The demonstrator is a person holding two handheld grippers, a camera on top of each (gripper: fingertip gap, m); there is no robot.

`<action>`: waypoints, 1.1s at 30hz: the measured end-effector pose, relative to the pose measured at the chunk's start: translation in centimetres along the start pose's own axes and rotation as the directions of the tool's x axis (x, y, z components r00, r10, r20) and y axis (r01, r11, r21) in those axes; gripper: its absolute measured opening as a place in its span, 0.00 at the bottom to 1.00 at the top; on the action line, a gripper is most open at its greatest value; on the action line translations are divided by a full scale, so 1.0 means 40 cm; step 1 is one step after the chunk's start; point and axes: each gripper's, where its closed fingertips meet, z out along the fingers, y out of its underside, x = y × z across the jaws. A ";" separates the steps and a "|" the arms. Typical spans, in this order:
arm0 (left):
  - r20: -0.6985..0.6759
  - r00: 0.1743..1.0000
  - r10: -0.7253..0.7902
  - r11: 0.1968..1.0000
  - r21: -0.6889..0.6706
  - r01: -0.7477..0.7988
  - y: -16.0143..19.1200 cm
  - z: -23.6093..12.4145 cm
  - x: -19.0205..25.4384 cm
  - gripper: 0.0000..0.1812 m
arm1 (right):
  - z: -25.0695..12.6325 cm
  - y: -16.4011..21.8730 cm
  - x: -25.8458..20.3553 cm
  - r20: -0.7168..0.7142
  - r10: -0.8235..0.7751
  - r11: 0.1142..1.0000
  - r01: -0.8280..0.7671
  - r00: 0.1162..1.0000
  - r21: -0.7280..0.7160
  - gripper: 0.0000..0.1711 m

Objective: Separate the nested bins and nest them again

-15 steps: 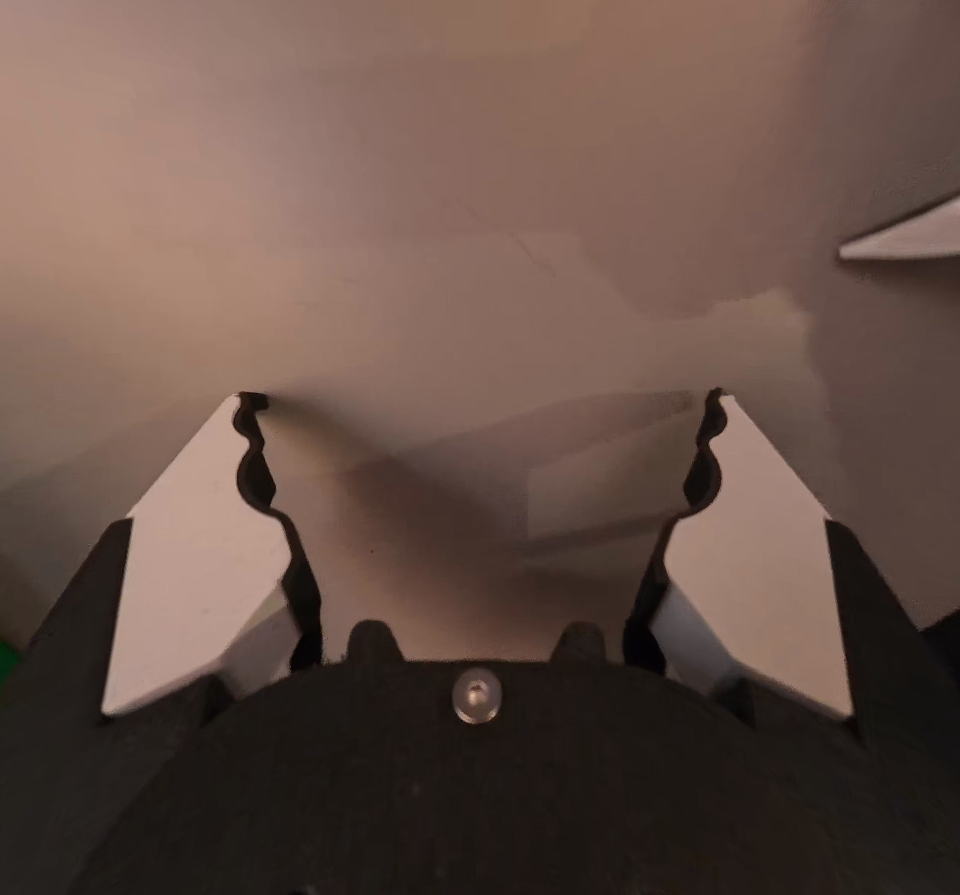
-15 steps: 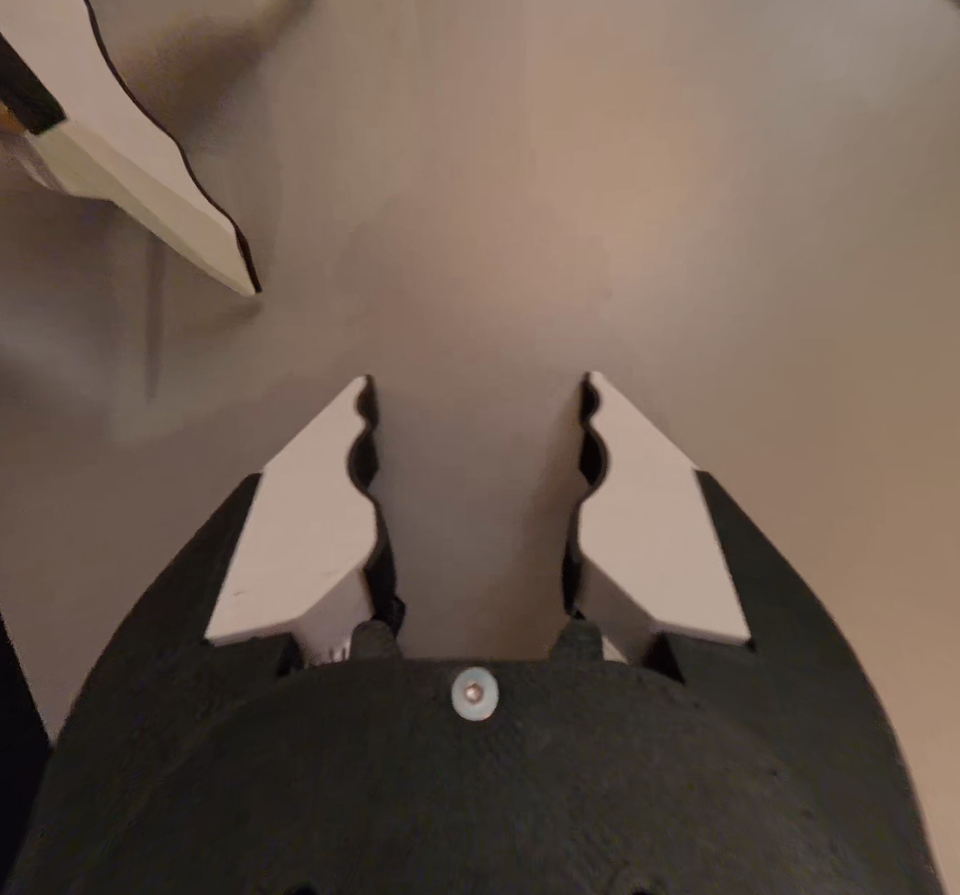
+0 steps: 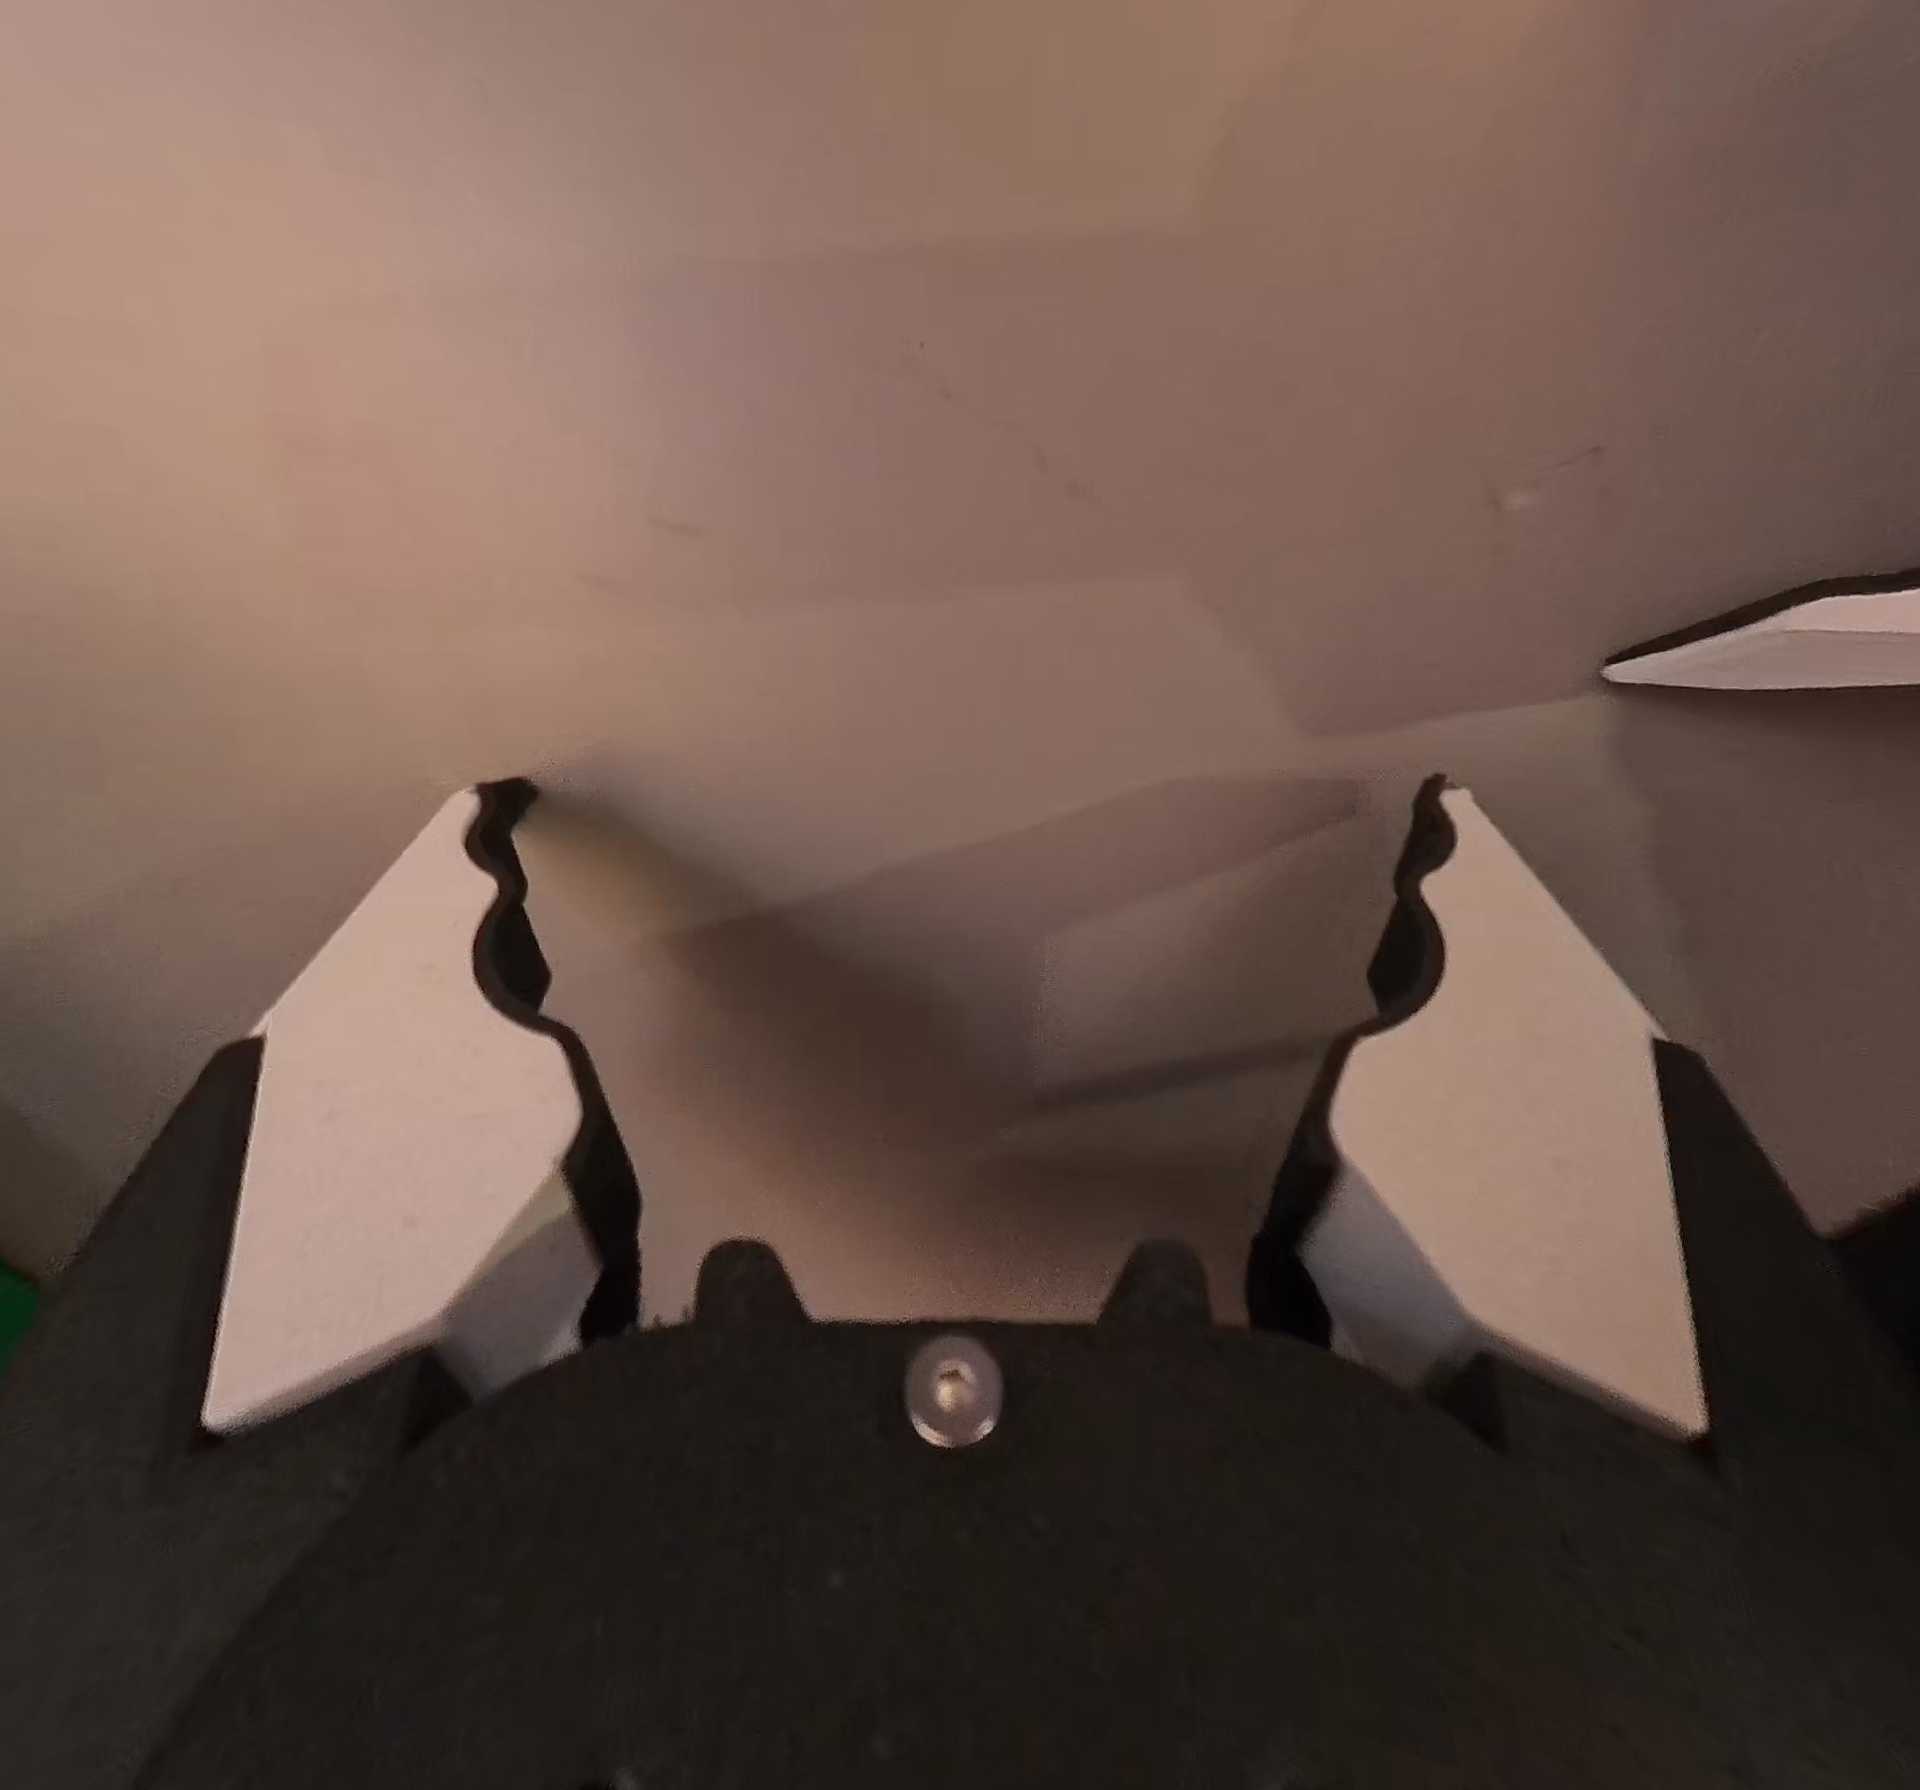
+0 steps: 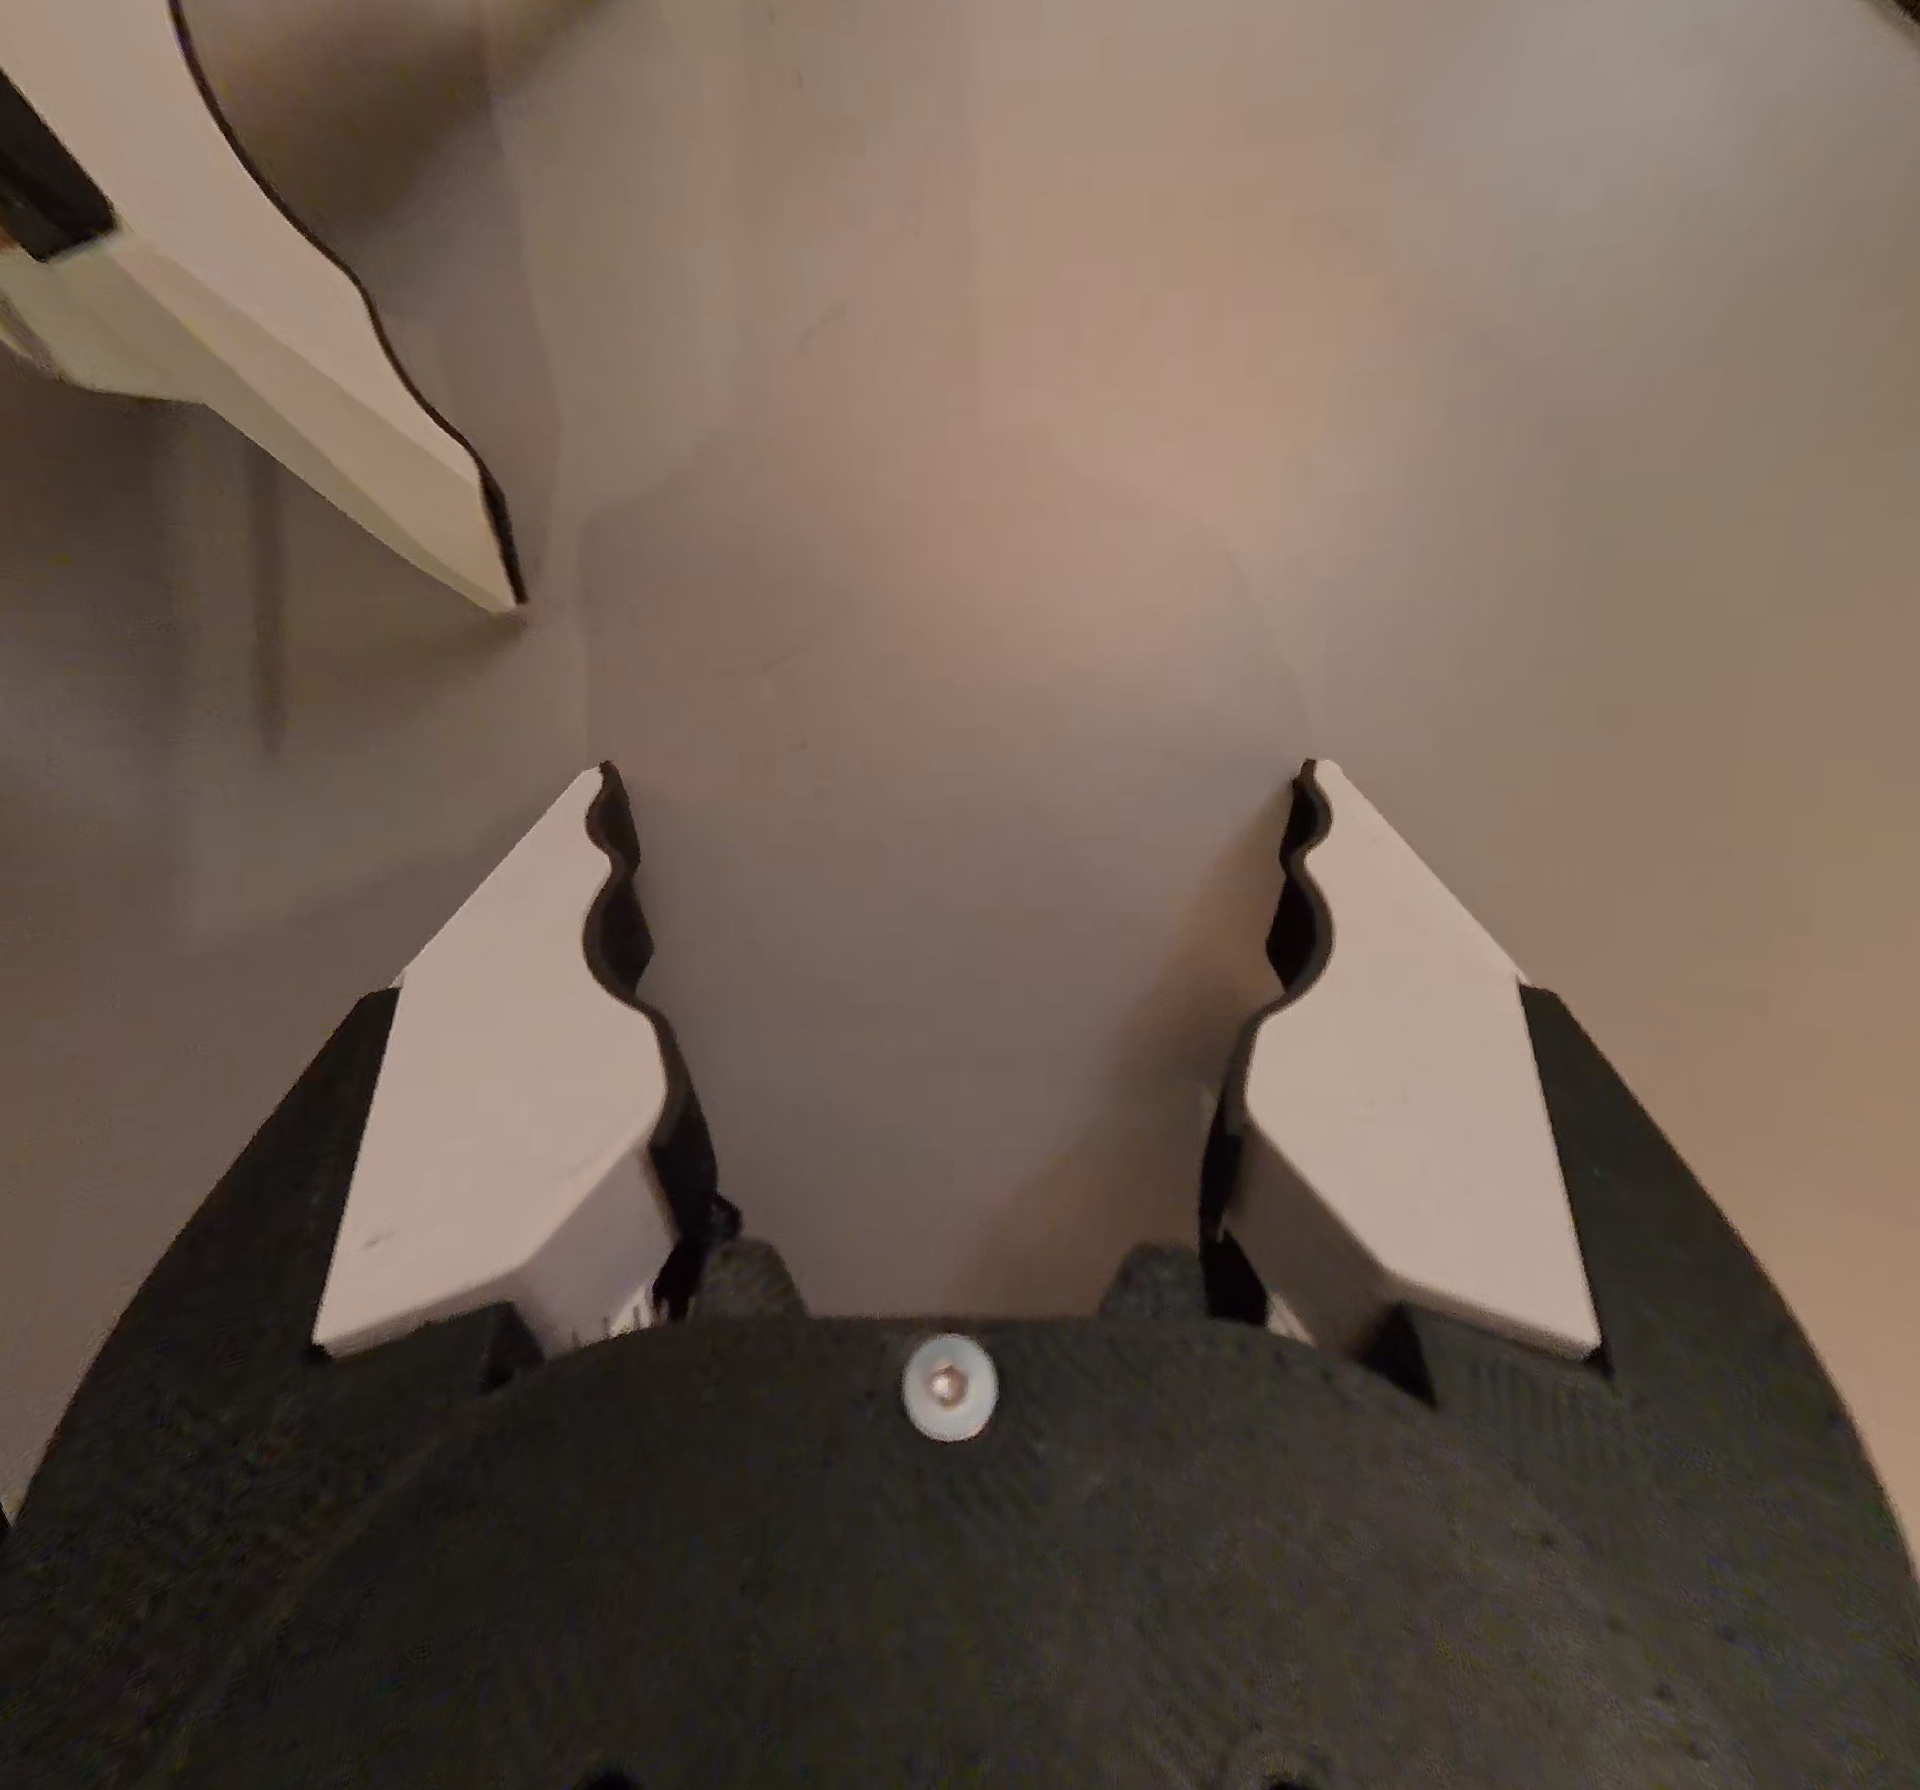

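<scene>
While both views look down on a plain grey-beige surface (image 3: 935, 338), the left gripper (image 3: 971, 790) hangs over it with its white fingers spread wide and nothing between them. The right gripper (image 4: 956, 774) is likewise spread and empty, just beside the left one, whose finger (image 4: 312, 338) reaches in at upper left. The bins appear in neither view.
</scene>
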 end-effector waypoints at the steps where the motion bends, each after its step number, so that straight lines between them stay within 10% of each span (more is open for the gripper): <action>1: -0.022 0.999 -0.040 0.999 -0.007 0.040 -0.004 -0.017 0.000 0.87 | 0.000 0.000 0.000 0.000 0.001 1.000 -0.001 1.000 0.000 0.71; 12: 0.330 0.896 -0.299 0.947 0.217 0.236 -0.070 -0.540 -0.451 0.83 | 0.003 -0.003 -0.001 -0.008 0.009 1.000 -0.009 1.000 0.008 0.72; 19: 0.229 0.831 -0.507 0.857 0.029 0.515 0.111 -0.503 -0.564 0.86 | 0.004 -0.004 0.000 -0.003 0.004 1.000 -0.004 1.000 0.010 0.72; 33: 0.212 0.832 -0.513 0.855 0.037 0.518 0.126 -0.480 -0.549 0.60 | 0.004 -0.005 0.001 0.000 0.002 1.000 -0.002 1.000 0.011 0.72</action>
